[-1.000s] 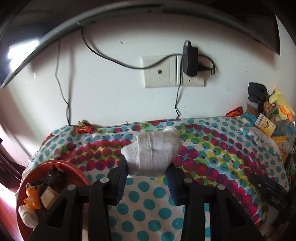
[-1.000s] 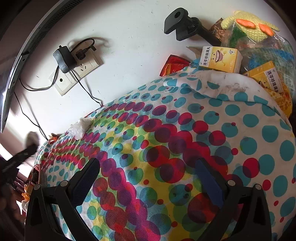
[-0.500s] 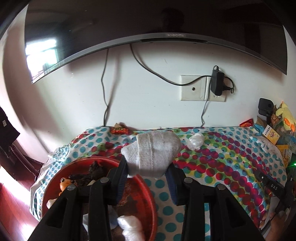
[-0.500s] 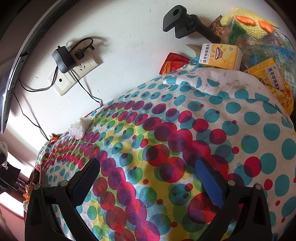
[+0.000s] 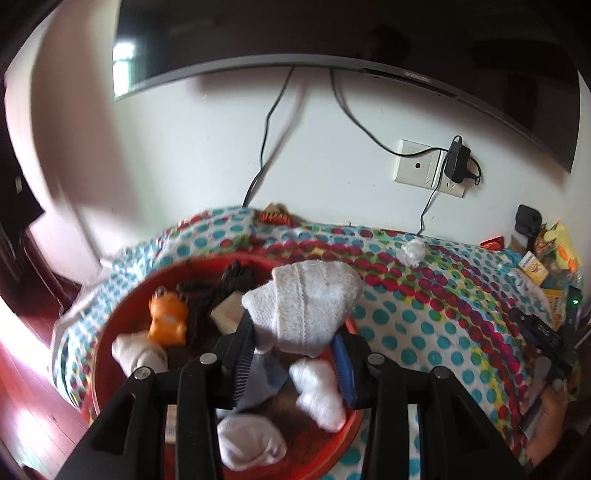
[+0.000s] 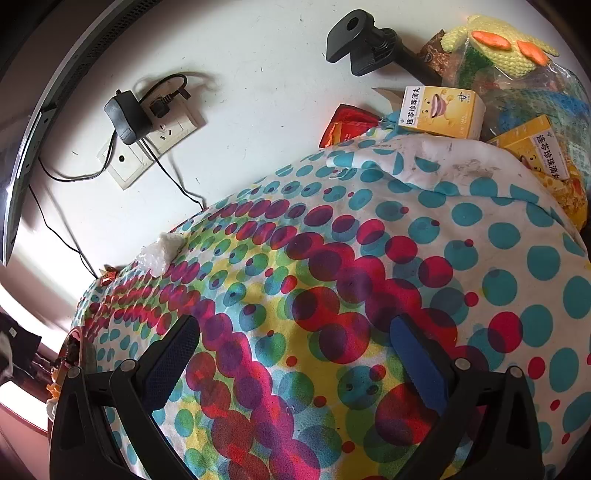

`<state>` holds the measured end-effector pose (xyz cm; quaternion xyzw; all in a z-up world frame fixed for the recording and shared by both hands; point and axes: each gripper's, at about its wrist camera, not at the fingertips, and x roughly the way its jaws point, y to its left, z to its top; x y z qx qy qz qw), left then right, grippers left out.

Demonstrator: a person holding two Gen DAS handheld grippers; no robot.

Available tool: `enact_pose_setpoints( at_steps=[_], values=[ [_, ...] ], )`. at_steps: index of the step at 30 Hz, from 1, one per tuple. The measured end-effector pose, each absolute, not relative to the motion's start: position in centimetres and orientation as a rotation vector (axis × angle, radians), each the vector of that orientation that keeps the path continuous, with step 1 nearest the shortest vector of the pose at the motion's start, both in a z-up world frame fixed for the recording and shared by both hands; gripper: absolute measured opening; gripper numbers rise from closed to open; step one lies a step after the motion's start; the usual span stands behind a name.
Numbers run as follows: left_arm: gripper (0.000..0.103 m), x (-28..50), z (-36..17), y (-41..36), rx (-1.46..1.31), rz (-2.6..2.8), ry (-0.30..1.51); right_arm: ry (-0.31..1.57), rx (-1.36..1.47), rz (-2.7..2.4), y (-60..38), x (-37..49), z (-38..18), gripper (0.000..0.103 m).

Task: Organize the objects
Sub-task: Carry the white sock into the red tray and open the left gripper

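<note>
My left gripper (image 5: 295,343) is shut on a rolled white sock (image 5: 304,301) and holds it above a red bowl (image 5: 122,314) at the table's left end. The bowl holds an orange toy (image 5: 168,314), a wooden block (image 5: 229,314), dark items and several white socks (image 5: 319,389). My right gripper (image 6: 295,354) is open and empty, low over the polka-dot tablecloth (image 6: 332,258). A crumpled white plastic bag (image 6: 160,253) lies near the wall; it also shows in the left wrist view (image 5: 413,253).
Yellow medicine boxes (image 6: 441,110), a knitted yellow toy (image 6: 495,40) and a black clamp mount (image 6: 365,48) crowd the table's right end. A small red wrapper (image 5: 273,218) lies by the wall. A wall socket with a charger (image 5: 456,164) and a TV (image 5: 332,33) are above.
My left gripper has carried the white sock leftwards, from over the tablecloth to above the red bowl. The right gripper has barely moved.
</note>
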<state>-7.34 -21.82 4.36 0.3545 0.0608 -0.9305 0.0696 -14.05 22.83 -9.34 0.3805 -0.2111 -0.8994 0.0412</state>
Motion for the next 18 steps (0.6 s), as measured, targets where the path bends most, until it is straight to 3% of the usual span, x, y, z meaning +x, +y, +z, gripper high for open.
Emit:
enact_pose_setpoints(
  at_steps=[7,13,18],
  values=[
    [0.039,-0.4,2.2,-29.0,1.032,-2.728,0.287,-0.644,1.167,-2.755,22.7,-14.0,-9.3,0.103],
    [0.039,2.9,0.7,-31.5,1.011,-2.67,0.15,-0.646,1.165,-2.754,22.8,-14.0,-9.3,0.103],
    [0.039,2.9,-0.6,-34.1,1.021,-2.574,0.197,-0.645,1.166,-2.754,22.8,-14.0,-9.4,0.103]
  ],
)
